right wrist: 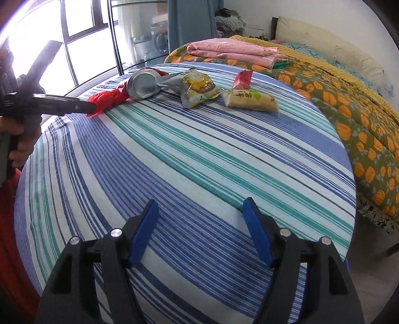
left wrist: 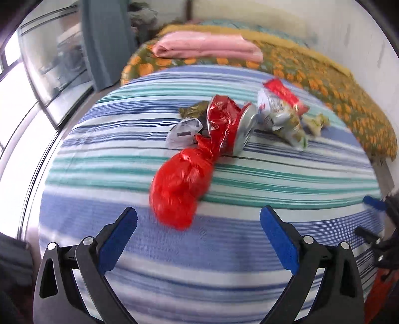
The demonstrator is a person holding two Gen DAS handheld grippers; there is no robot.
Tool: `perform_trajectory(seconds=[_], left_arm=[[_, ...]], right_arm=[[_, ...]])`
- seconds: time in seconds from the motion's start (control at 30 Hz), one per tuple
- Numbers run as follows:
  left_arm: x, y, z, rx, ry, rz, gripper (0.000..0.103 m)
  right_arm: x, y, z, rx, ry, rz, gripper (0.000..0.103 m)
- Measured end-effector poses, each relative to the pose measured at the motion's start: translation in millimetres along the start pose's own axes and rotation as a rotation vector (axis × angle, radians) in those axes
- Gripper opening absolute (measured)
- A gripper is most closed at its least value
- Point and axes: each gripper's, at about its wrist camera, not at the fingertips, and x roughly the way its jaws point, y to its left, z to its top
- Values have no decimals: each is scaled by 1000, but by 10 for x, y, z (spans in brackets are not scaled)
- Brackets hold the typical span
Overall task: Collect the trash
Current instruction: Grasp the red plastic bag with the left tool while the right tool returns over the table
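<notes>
Trash lies on a blue, green and white striped sheet (left wrist: 224,249). In the left wrist view a knotted red plastic bag (left wrist: 179,184) lies just ahead of my left gripper (left wrist: 198,214). That gripper is open, and the bag's near end reaches between the fingertips without touching the pads. Behind the bag are a crushed red and silver can (left wrist: 234,124), a clear wrapper (left wrist: 183,132) and snack packs (left wrist: 279,112). In the right wrist view my right gripper (right wrist: 200,206) is open over bare sheet. The can (right wrist: 143,84), a yellow-green snack pack (right wrist: 197,87) and a pale packet (right wrist: 251,99) lie far ahead.
A folded pink cloth (right wrist: 234,51) lies on an orange-patterned quilt (right wrist: 349,119) beyond the sheet. Windows (right wrist: 82,37) and a blue-grey curtain (right wrist: 189,20) stand to the left. A hand (right wrist: 22,144) holds the left gripper at the sheet's left edge. The bed's edge drops off at right.
</notes>
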Motion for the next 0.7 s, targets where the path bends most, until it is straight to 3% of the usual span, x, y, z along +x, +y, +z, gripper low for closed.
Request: perform_trajectory(seconds=[0.23, 0.43, 0.57, 0.6, 0.7], left_arm=[[280, 29, 113, 46, -2, 20, 98], [281, 53, 118, 64, -21, 46, 97], [280, -1, 99, 94, -2, 10, 63], [267, 4, 97, 86, -2, 1, 47], [191, 40, 48, 18, 14, -30, 42]], right_arm=[[15, -25, 17, 4, 6, -3, 73], [29, -60, 44, 11, 19, 3, 73], [30, -178, 67, 57, 16, 6, 73], [31, -204, 69, 67, 15, 3, 73], [33, -240, 88, 83, 18, -8, 73]])
